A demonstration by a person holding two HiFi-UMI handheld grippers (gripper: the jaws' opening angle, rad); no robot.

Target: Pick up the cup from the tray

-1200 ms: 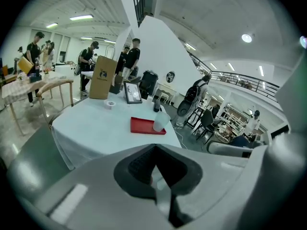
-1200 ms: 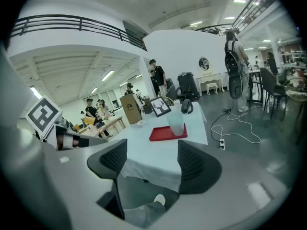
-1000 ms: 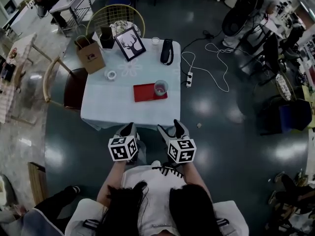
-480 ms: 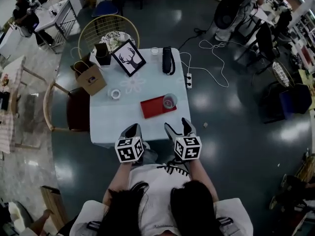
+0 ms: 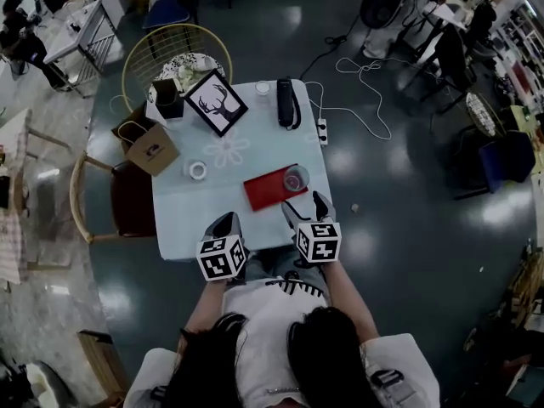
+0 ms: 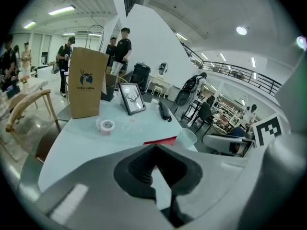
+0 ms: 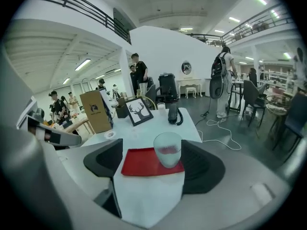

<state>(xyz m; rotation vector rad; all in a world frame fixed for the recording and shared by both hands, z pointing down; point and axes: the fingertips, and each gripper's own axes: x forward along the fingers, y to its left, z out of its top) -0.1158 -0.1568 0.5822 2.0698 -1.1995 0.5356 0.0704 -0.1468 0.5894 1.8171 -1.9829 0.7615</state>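
Holds left tool (image 5: 224,222) and right tool (image 5: 306,208) level over the near edge of the surface (image 5: 200,206), forearms tucked close. Faces the cup (image 5: 296,178), upright, mouth up, on the tray's (image 5: 263,192) right end by the right edge. Has right tool spread wide, aimed at the cup, touching nothing; left tool pinched together, empty.

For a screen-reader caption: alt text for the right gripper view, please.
The open right claw faces a clear cup standing on a red tray on a white table. A framed deer picture and brown paper bag stand farther back.
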